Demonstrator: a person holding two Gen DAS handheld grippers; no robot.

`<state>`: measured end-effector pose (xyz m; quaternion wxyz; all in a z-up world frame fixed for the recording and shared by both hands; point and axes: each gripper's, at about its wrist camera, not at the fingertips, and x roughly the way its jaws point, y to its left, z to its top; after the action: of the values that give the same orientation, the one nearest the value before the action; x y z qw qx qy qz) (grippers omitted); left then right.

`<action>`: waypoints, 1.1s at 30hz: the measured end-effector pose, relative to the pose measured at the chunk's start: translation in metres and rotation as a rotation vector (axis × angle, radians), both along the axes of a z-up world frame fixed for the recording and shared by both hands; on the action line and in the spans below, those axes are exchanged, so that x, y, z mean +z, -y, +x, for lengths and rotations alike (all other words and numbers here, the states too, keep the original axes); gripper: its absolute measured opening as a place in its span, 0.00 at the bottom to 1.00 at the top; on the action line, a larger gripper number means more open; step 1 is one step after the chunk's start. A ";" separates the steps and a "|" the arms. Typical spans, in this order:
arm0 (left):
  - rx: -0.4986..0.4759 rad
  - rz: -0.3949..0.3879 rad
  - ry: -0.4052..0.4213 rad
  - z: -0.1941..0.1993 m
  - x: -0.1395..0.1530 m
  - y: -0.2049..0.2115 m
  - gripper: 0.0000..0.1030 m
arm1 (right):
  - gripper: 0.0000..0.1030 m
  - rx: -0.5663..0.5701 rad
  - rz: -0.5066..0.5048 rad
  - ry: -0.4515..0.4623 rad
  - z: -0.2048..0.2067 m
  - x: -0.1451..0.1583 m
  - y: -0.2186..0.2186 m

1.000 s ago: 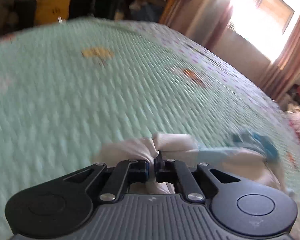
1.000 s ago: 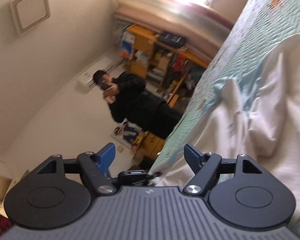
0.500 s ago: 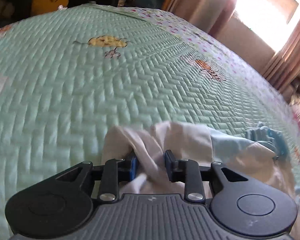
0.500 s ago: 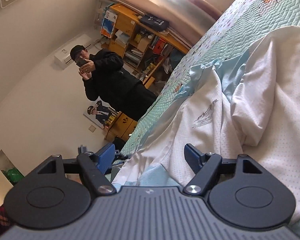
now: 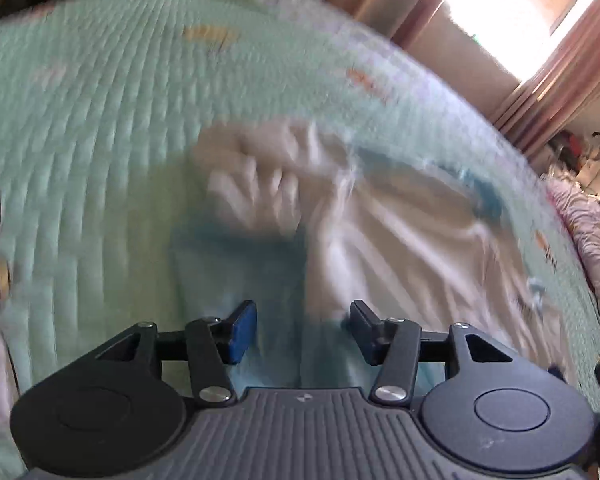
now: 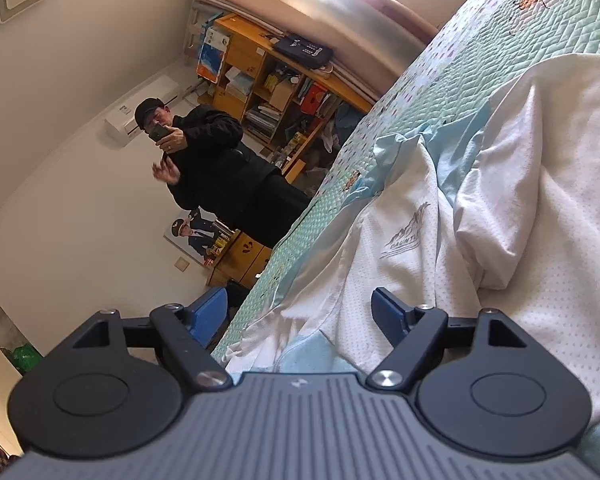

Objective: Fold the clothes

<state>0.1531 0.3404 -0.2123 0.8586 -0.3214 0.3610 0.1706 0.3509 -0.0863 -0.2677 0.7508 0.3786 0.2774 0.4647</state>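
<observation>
A white shirt with light blue trim [image 5: 400, 240] lies crumpled on the green quilted bedspread [image 5: 100, 120]. The left wrist view is blurred by motion. My left gripper [image 5: 300, 330] hovers over the shirt's near blue part, its jaws opening, and the cloth lies below them without being pinched. In the right wrist view the same shirt [image 6: 520, 200] lies along the bed's edge. My right gripper [image 6: 300, 316] stands open at that edge, with the shirt's hem between and under its fingers but not pressed.
A person in black [image 6: 220, 168] stands beside the bed holding a phone. Behind them are a wooden shelf unit [image 6: 268, 80] full of things and yellow drawers [image 6: 240, 260]. A bright window with pink curtains [image 5: 540, 20] is past the bed's far side.
My left gripper let go of the bunched white cloth, opened and pulled back from it. More of the shirt now shows spread on the bed. The right gripper stayed open and barely shifted.
</observation>
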 end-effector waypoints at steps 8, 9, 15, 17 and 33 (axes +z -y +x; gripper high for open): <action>0.003 0.177 -0.037 0.062 0.003 -0.047 0.48 | 0.78 -0.002 -0.013 0.000 0.001 -0.001 -0.003; 0.004 0.231 -0.061 0.079 0.006 -0.058 0.48 | 0.78 -0.001 -0.016 0.001 0.002 -0.001 -0.003; 0.234 0.704 -0.190 0.101 0.049 -0.084 0.75 | 0.78 0.001 -0.016 -0.001 0.005 -0.002 -0.006; 0.251 0.551 -0.140 0.077 0.053 -0.089 0.76 | 0.78 0.003 -0.016 -0.001 0.006 -0.003 -0.006; 0.061 -0.017 0.120 0.085 -0.016 -0.057 0.99 | 0.78 0.001 -0.021 -0.005 0.009 -0.005 -0.004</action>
<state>0.2379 0.3978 -0.2281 0.8704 -0.3492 0.3004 0.1739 0.3601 -0.0822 -0.2726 0.7538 0.3718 0.2842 0.4613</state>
